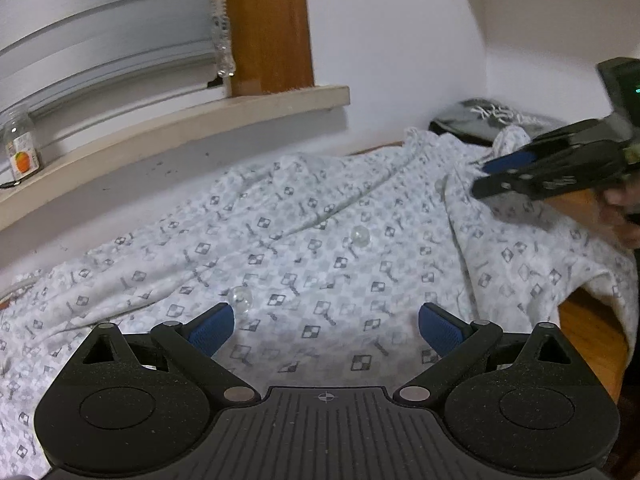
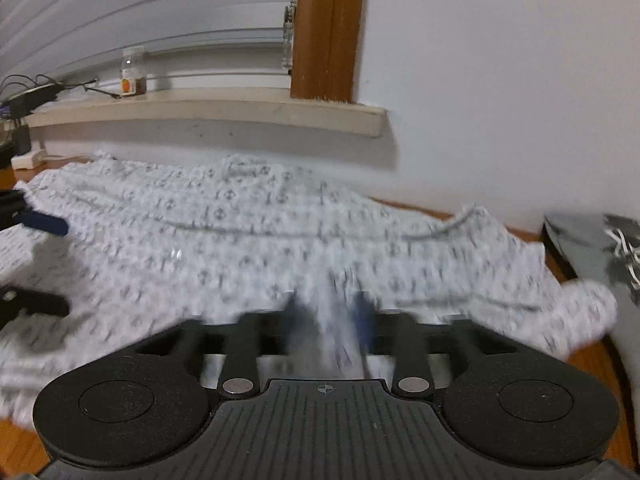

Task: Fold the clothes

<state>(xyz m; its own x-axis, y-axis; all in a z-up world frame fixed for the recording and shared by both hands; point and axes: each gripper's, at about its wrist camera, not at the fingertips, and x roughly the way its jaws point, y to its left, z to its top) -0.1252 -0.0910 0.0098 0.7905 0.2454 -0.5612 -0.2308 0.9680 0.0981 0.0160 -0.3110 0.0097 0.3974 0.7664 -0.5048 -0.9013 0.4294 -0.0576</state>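
White patterned cotton of the shirt (image 1: 304, 248), spread rumpled across the wooden desk (image 1: 588, 328) under the window sill (image 1: 200, 120), one edge hanging off the right side. Hovering low over the near part with the left tongs (image 1: 326, 326) spread wide, nothing between the pads. On the right tongs (image 2: 329, 320), a ridge of cloth standing between pads set partly apart; too blurred to tell whether pinched or loose. Likely trouble: losing that fold mid-carry through a weak pinch, leaving a crooked crease; dragging the whole shirt toward the overhanging edge for want of an anchor on the left; snagging a clear button (image 1: 360, 236).
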